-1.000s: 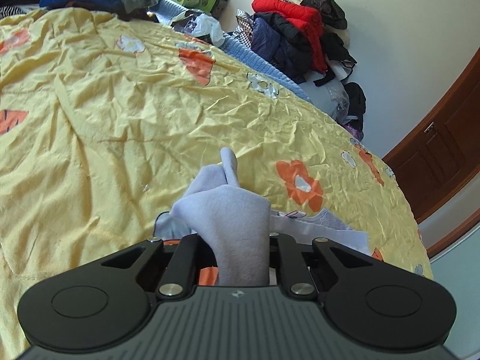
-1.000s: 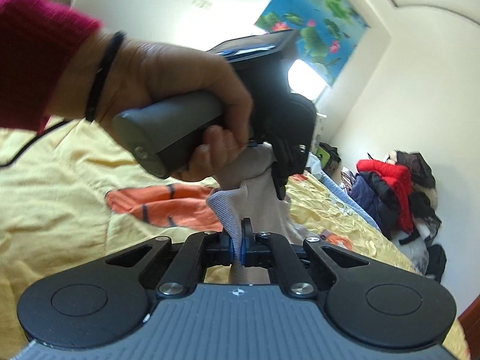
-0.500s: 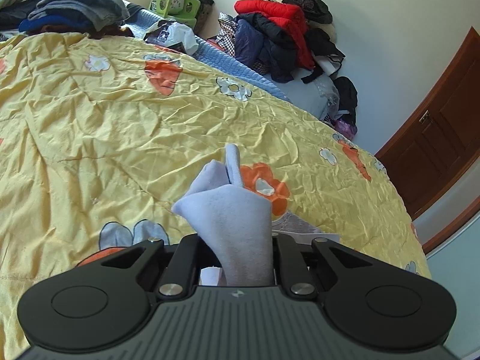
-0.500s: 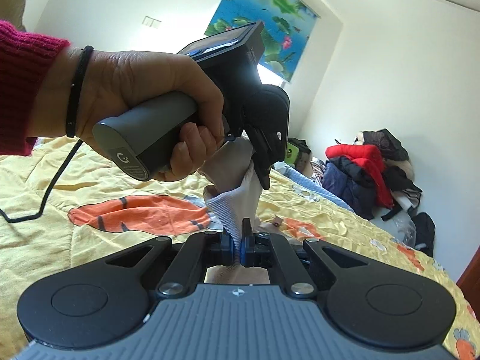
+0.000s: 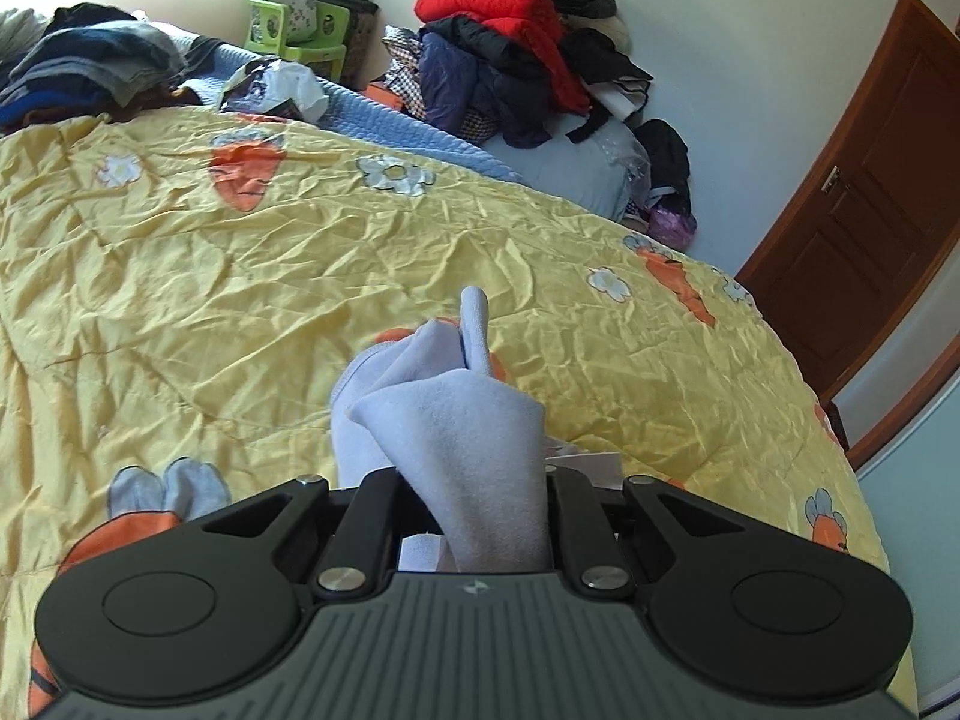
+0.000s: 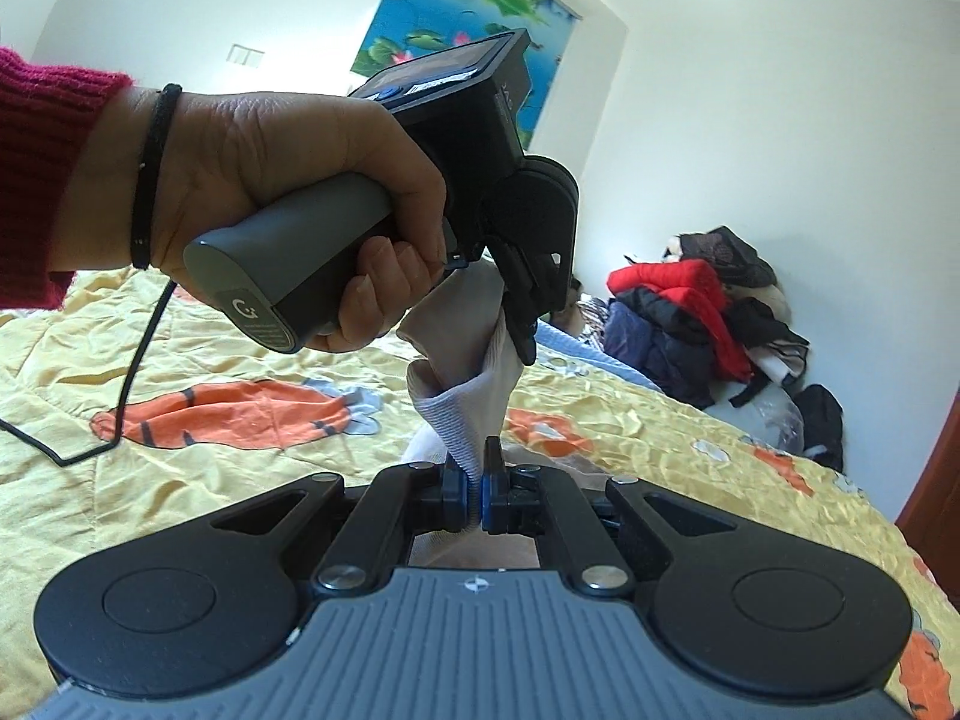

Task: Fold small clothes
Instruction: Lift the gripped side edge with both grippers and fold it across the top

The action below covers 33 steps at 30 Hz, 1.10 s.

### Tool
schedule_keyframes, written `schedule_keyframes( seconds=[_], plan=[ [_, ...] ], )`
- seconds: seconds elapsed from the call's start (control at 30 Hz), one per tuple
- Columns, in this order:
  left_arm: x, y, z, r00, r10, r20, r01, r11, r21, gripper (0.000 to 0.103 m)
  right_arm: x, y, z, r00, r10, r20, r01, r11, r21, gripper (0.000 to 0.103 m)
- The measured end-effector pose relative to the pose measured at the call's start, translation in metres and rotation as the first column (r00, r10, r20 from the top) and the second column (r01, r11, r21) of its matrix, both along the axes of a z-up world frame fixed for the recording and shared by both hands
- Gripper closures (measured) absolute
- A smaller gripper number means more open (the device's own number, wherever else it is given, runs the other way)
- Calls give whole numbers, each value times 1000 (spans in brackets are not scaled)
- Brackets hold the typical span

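Stretching a pale sock [image 6: 474,402] above the yellow quilt [image 5: 240,300]

Both tongs, left gripper [image 6: 528,324] and right gripper [image 6: 475,489], clenched on it; soft, light knit, best pinched at its ribbed cuff.

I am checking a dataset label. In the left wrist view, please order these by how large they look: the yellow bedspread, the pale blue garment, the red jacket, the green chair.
1. yellow bedspread
2. pale blue garment, though it sits nearest the camera
3. red jacket
4. green chair, partly hidden
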State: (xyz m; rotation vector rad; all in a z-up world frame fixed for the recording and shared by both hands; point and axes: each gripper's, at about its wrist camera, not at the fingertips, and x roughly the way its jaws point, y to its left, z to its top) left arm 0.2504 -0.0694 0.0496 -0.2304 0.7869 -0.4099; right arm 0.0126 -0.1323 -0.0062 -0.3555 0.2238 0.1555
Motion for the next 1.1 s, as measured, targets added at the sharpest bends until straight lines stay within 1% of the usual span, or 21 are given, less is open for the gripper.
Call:
schedule_keyframes(
  seconds=[0.13, 0.3, 0.57, 0.73, 1.1],
  plan=[
    [-2, -22, 0, 1000, -21, 4, 21, 1000, 22, 91, 0, -15, 0, 1000, -26, -12, 27, 999, 35, 97],
    [0, -41, -6, 999, -33, -8, 33, 998, 58, 91, 2, -31, -3, 998, -46, -37, 49, 996, 80, 97],
    [-6, -71, -15, 999, -32, 31, 26, 983, 179, 91, 4, -49, -8, 996, -57, -75, 67, 987, 143, 97],
    [-8, -80, -18, 999, -33, 31, 26, 978, 206, 91, 5, -55, -12, 993, -64, -96, 79, 983, 163, 97],
    [-8, -87, -20, 999, -36, 26, 30, 976, 214, 91, 5, -59, -16, 992, -67, -108, 87, 979, 186, 97]
  ],
)
